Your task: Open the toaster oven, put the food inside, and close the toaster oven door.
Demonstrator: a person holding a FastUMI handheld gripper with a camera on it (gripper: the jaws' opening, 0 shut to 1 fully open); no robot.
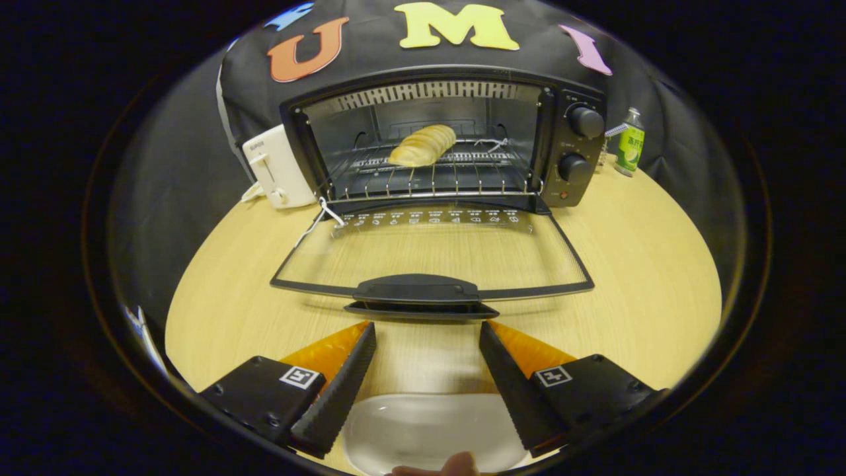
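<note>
gripper (pixel 427 330) open above plate (pixel 429 430), toaster oven (pixel 443 142) door (pixel 433 254) down ahead

I see my gripper (pixel 427 328) with its fingers spread apart and nothing between them, just short of the handle (pixel 418 289) of the toaster oven door (pixel 433 251), which lies folded down flat over the wooden surface (pixel 634 251). Beyond it, the toaster oven (pixel 444 135) stands open with the bread (pixel 423 145) resting on its wire rack (pixel 429 175). A clear plate (pixel 429 430) sits below the fingers. A white toaster (pixel 277 168) is left of the oven, a green bottle (pixel 630 142) right of it.
</note>
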